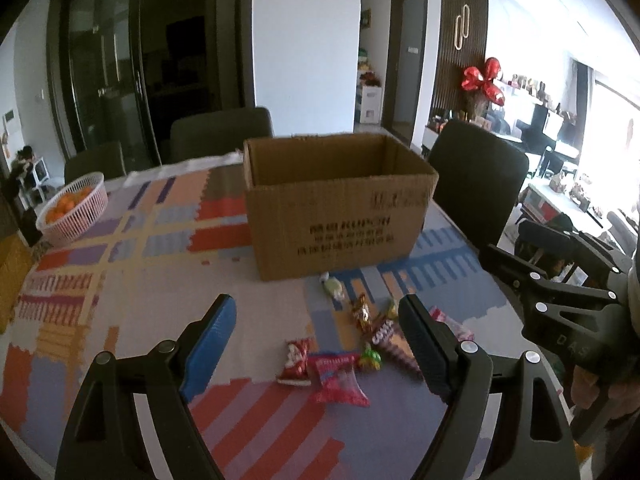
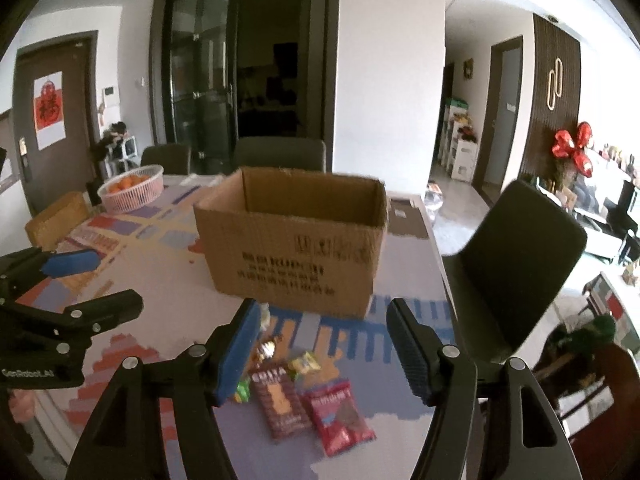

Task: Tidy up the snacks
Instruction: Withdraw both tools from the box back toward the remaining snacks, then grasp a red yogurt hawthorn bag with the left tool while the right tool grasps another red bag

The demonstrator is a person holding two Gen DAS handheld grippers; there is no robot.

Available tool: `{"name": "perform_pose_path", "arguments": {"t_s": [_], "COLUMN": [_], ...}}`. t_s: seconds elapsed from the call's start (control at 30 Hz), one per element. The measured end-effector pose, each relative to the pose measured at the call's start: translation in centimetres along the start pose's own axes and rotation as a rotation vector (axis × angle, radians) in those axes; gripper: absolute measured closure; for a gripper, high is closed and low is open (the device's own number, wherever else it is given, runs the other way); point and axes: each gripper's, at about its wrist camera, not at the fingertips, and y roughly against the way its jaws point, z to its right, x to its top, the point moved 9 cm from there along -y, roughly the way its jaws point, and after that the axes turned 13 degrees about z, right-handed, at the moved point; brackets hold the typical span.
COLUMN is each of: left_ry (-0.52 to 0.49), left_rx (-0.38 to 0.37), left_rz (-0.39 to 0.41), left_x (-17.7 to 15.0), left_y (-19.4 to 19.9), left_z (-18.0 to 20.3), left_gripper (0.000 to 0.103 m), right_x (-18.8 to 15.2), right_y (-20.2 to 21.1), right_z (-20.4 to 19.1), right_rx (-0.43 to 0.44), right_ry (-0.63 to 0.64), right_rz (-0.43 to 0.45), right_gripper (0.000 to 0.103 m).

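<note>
Two grippers hover above a table covered by a patterned cloth, and both stand wide open with nothing between their fingers. Nearest the left wrist camera, the left gripper frames a loose scatter of snacks lying flat on the cloth: a pink packet closest, a red packet touching its left edge, a small green-and-yellow sweet just to its right, and a brown packet partly hidden behind the right finger. A gold-wrapped sweet lies a little farther on, and a pale green sweet sits just in front of the box.

From the right wrist view, the right gripper hangs over the same heap, where the brown packet and a dark pink packet lie side by side, touching, with a yellow sweet just beyond them. The left gripper shows at the left edge of that view, also spread apart.

Beyond the snacks stands an open cardboard box, upright, with dark print on its near face; what it holds cannot be seen. Farther left, near the table's far edge, a pink basket holds oranges. Dark chairs stand around the table, and red foil balloons hang in the room behind.
</note>
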Motion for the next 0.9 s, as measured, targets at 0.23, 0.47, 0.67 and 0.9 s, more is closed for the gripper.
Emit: {"name": "perform_pose_path", "arguments": {"t_s": [0.23,0.47,0.67,0.9], "left_ry": [-0.017,-0.019,-0.012,0.003], "left_rx": [0.001,0.0,-0.014,-0.037], "left_rz": [-0.077,-0.165,-0.224,-0.273], "left_x": [-3.3,-6.6,-8.5,-9.7], "left_y": [-0.9,-2.8,-4.3,-6.2], "left_z": [0.5,0.6,1.0,1.1], "left_gripper": [0.02,0.02,0.025,0.039], "right_x": [-3.5,-6.9,-9.5,-11.7], "right_y": [-0.1,-1.0,-2.3,-4.2], "right_z": [0.6,1.3,1.7,1.9], "right_rx": [-0.014,-0.023,-0.025,-0.011], "right_ry": [-0.009,-0.031,-0.043,-0.038], "right_rz": [-0.086,-0.18,-0.254,-0.321], "right_gripper": [0.037,0.037,0.037,0.037]}}
